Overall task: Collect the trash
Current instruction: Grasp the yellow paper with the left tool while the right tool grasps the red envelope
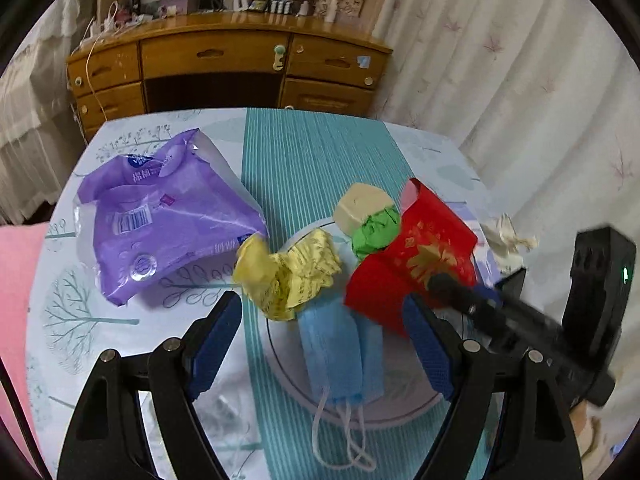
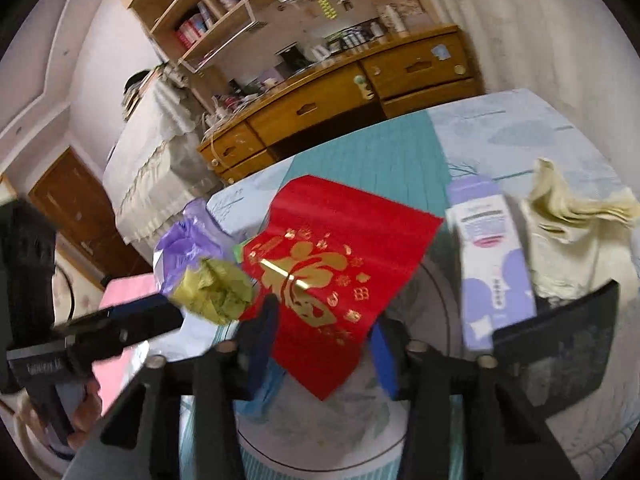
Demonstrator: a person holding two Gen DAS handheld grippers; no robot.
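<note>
Jaws astride red packet (image 2: 328, 276), gold "福".

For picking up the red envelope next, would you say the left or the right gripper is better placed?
Probably the right. The right gripper already has the red envelope between its jaws. The left gripper is open over the blue face mask on the plate, with the envelope off to its side.

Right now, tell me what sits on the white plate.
On the plate lie a blue face mask, crumpled yellow paper, a green wad and the red envelope. Whatever lies beneath the envelope is covered.
</note>
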